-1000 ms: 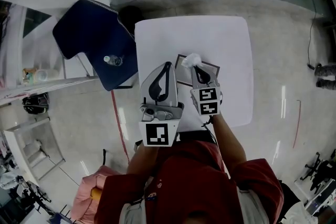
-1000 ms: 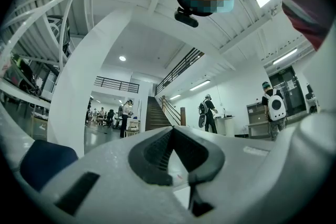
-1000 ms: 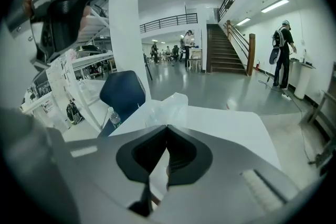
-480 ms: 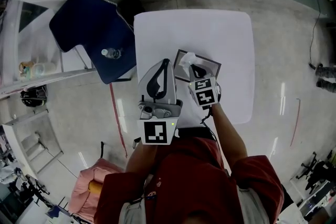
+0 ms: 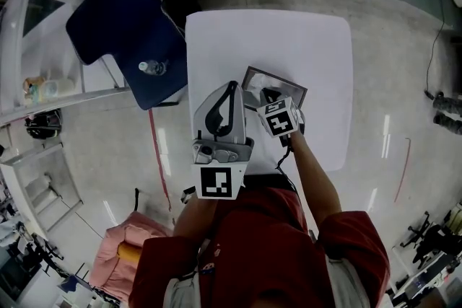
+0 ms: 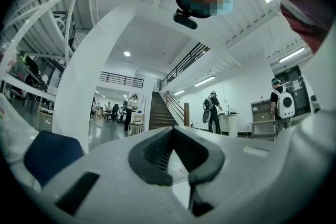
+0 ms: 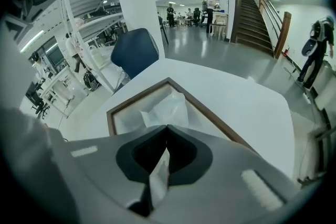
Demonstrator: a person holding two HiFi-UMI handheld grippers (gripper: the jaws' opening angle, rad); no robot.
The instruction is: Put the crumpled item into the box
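Our right hand-held gripper [image 7: 167, 129] is clamped on the white crumpled item [image 7: 168, 106], which reaches down into the box [image 7: 112, 113] toward the tabletop's [image 5: 317, 54] near edge. Our left hand-held gripper [image 6: 173, 131] is closed on nothing, raised alongside.

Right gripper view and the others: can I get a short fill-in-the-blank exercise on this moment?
The box stands on a ____ table.
The right gripper, shut on the crumpled item, holds it over the brown-rimmed ____.
The left gripper is shut, with ____ between its jaws.
Missing words: white; box; nothing.
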